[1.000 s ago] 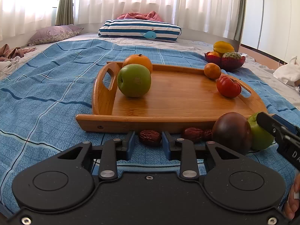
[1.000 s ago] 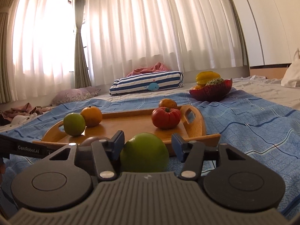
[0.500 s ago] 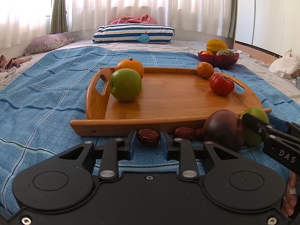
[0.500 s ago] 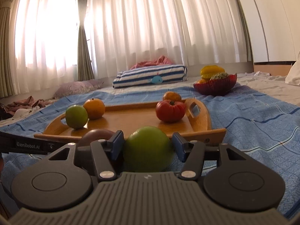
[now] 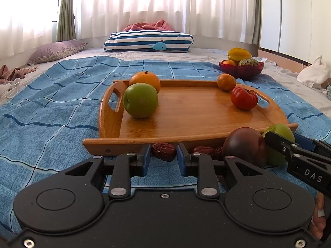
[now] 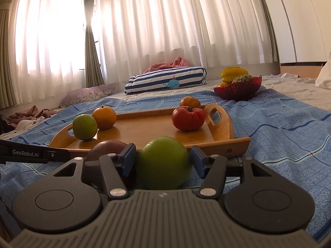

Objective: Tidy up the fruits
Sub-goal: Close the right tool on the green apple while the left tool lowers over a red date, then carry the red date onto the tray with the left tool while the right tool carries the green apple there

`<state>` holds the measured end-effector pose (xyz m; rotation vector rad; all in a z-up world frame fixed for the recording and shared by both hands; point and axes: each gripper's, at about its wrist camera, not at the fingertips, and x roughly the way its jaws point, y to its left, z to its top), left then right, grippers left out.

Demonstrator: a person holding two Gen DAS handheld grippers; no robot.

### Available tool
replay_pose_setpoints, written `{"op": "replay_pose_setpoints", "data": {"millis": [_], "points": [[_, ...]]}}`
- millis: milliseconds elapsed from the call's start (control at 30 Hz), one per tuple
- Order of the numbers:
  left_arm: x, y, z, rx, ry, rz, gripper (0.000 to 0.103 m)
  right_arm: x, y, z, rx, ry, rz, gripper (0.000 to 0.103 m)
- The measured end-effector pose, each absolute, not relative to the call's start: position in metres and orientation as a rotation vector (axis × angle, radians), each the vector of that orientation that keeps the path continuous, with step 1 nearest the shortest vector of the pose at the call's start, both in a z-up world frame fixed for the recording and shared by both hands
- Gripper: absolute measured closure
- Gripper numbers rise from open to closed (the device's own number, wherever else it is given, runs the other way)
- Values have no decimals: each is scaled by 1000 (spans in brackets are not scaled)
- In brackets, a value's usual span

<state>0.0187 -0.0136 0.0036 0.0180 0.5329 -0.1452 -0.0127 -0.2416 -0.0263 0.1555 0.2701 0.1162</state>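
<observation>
With the left gripper (image 5: 162, 157), pinches a red date (image 5: 163, 152) — jaws nearly shut, a blue pad at either end of it, just off the near rim of the wooden tray (image 5: 186, 138). With the right gripper (image 6: 163, 159), brackets a green apple (image 6: 163, 165): jaws about half open and just been opening, apple between them, a sliver of gap at the right-hand pad, so no grip on it.

Apple down on the blue blanket (image 5: 51, 113), by the tray's near right corner. Just left of it, touching or nearly so, a dark purple fruit (image 5: 245, 146). Between that and the pinched date, more dates (image 5: 203, 150) against the near rim.

On the tray, near the left handle: a second green apple (image 5: 140, 100), with a large orange (image 5: 144, 80) close behind it. By the right handle: a red tomato (image 5: 244, 98), with a small orange (image 5: 226, 82) behind it at the far right corner.

Beyond that corner, at the blanket's far edge — a red bowl (image 5: 241, 71) heaped with yellow and green fruit. Farther back, off the blanket, a striped pillow (image 5: 149, 41) with a whale on it.
</observation>
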Motion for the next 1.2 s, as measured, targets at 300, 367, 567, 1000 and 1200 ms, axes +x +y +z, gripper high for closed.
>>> {"op": "replay_pose_setpoints", "data": {"millis": [300,367,567,1000,1200], "points": [[19,-11,5,10,536,-143,77,0,-280,-36,473,378,222,41],[18,-10,6,8,531,-140,77,-1,-279,-36,472,371,218,41],[21,-8,15,19,509,-125,77,-5,-274,-29,446,344,193,41],[52,-8,30,61,479,-80,77,26,-285,11,288,255,117,41],[77,-6,27,50,525,-57,77,55,-283,20,223,279,105,41]]}}
